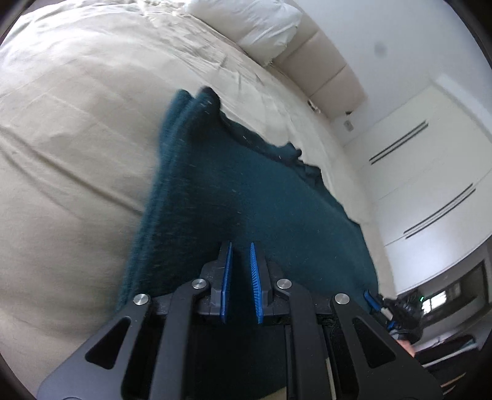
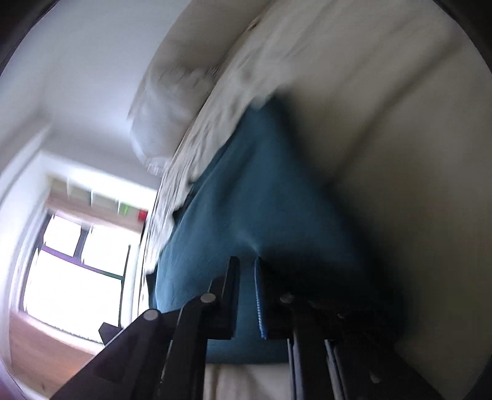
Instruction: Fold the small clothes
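A dark teal knitted garment (image 1: pixel 246 184) lies stretched over the beige bed (image 1: pixel 77 123), with a folded double edge along its left side. My left gripper (image 1: pixel 240 246) is shut on the garment's near edge, teal cloth showing between its blue pads. In the right wrist view, which is blurred, the same garment (image 2: pixel 246 184) runs away from my right gripper (image 2: pixel 246 260). That gripper is shut on the cloth, and a crease runs into its fingertips. One of the right gripper's blue pads (image 1: pixel 371 300) shows at the garment's lower right corner in the left wrist view.
White pillows (image 1: pixel 255 18) and a padded headboard (image 1: pixel 323 70) sit at the far end of the bed. A white wardrobe (image 1: pixel 430 169) stands to the right. In the right wrist view a crumpled white pillow (image 2: pixel 163 107) and a bright window (image 2: pixel 70 261) are on the left.
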Action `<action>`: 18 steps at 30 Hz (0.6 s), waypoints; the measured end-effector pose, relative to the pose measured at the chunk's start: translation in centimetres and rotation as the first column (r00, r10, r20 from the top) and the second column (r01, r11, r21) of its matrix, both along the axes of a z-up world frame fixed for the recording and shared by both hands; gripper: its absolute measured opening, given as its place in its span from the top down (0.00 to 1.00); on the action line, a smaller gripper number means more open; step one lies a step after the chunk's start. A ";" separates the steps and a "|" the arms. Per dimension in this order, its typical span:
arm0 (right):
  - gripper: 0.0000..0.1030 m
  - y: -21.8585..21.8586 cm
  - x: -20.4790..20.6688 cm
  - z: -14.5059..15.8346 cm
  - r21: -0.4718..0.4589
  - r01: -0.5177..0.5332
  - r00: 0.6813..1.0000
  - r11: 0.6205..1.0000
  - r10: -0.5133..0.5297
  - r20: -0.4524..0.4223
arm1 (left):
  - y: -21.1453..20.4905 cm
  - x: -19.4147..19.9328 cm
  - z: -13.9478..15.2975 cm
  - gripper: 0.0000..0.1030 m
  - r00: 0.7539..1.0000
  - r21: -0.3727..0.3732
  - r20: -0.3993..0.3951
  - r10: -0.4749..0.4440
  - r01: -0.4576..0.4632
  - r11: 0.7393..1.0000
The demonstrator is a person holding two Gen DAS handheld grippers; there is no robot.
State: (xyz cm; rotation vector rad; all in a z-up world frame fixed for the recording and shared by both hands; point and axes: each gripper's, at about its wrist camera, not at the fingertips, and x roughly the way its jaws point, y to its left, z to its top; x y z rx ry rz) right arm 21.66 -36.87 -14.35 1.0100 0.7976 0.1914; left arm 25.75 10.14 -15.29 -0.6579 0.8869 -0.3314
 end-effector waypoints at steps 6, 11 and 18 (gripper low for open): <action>0.64 -2.4 -3.6 3.1 -0.053 0.120 0.993 0.991 -0.121 0.002 | -0.1 -2.6 2.4 0.88 1.000 0.037 -0.019 0.008 -0.007 0.999; 0.53 8.5 -0.6 4.7 0.003 -0.193 0.978 0.981 0.192 0.085 | -5.8 -5.0 3.5 0.88 0.986 0.058 0.017 -0.165 0.164 0.985; 0.70 14.4 3.9 -0.4 0.036 -0.341 0.939 0.939 0.342 -0.046 | -3.5 -5.5 -0.3 0.88 0.992 0.022 -0.077 -0.101 0.103 0.994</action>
